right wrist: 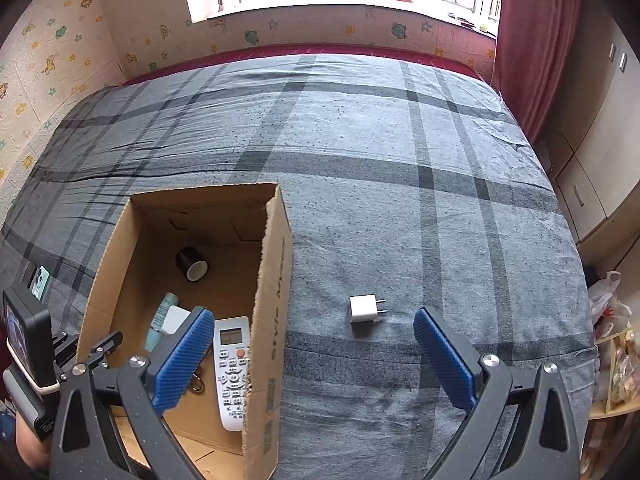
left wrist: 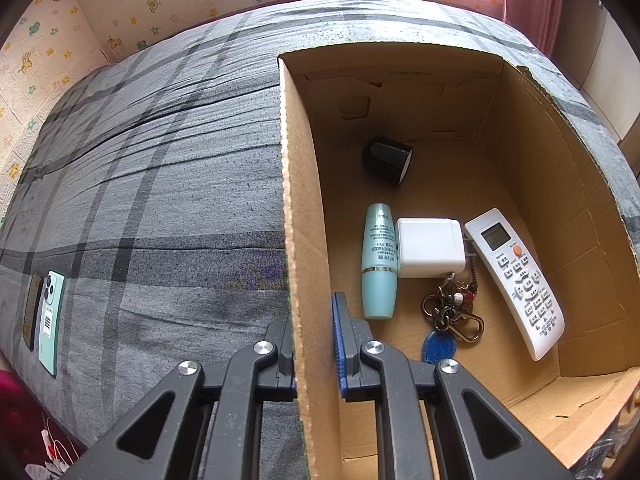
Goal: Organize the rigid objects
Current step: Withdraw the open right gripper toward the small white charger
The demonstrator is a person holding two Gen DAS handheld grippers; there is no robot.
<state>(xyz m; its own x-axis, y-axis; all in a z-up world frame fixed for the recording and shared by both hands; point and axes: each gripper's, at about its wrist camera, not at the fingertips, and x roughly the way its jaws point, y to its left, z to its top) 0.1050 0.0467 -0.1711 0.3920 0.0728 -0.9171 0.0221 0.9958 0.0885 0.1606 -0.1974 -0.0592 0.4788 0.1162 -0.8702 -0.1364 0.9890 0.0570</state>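
An open cardboard box (left wrist: pixel 304 240) stands on the grey plaid bed. My left gripper (left wrist: pixel 316 344) is shut on the box's left wall, one finger on each side. Inside lie a black roll (left wrist: pixel 387 159), a teal tube (left wrist: pixel 379 260), a white charger block (left wrist: pixel 430 246), a key bunch (left wrist: pixel 452 308) with a blue fob, and a white remote (left wrist: pixel 520 280). In the right wrist view my right gripper (right wrist: pixel 312 314) hangs wide open above the box's right wall (right wrist: pixel 272 280), holding nothing. A small white plug adapter (right wrist: pixel 364 308) lies on the bed between its fingertips and slightly beyond them.
Two phones (left wrist: pixel 50 320) lie at the bed's left edge, one mint-green. A red curtain (right wrist: pixel 536 40) and cabinets (right wrist: pixel 592 184) stand to the right, with plastic bags (right wrist: pixel 612 300) beside the bed. A papered wall and window run behind the bed.
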